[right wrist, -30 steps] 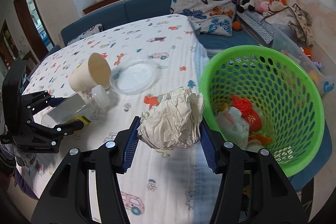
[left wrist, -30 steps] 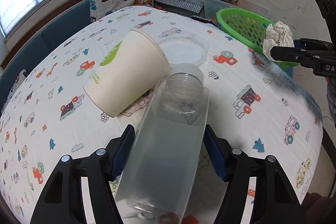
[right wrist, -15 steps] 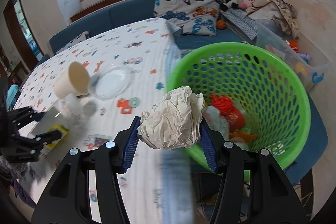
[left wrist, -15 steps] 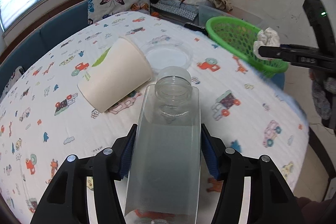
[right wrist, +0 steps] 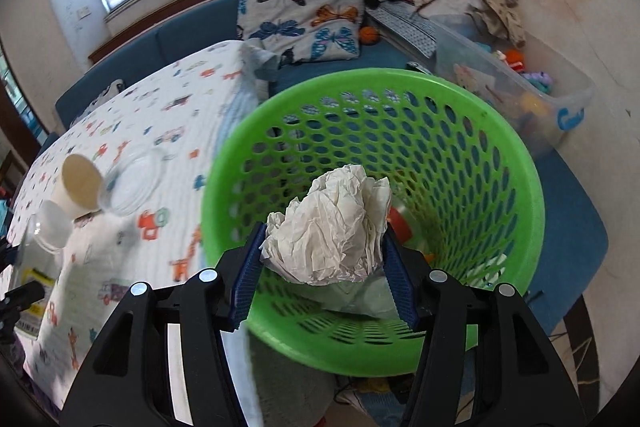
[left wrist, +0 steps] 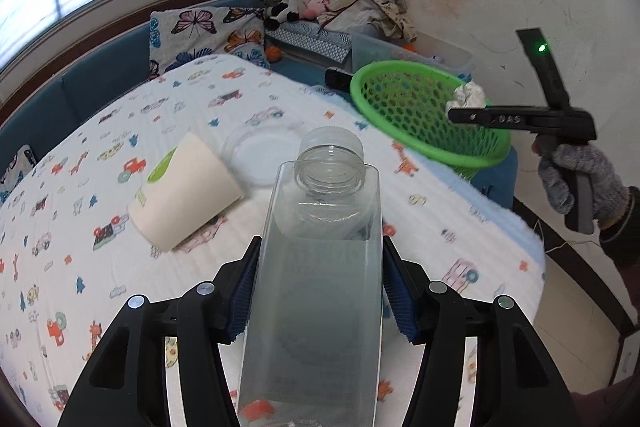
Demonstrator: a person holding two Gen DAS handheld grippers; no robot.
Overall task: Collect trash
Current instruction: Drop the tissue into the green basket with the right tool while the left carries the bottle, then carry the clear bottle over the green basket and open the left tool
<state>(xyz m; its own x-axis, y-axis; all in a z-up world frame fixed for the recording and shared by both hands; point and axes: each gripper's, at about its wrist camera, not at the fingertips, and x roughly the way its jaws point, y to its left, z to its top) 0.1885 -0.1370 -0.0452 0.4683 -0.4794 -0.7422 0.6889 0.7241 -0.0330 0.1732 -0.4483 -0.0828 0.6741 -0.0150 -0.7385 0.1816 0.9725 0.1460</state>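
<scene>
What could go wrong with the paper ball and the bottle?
The paper ball in the right claw hangs over the near side of the green basket, so it might bounce off the rim. The clear bottle in the left claw looks smooth and could slip out.

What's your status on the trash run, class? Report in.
Right gripper clamps crumpled paper over green basket, jaws just easing open. Left gripper grips clear bottle above table. Paper cup remains; nothing blocking.
</scene>
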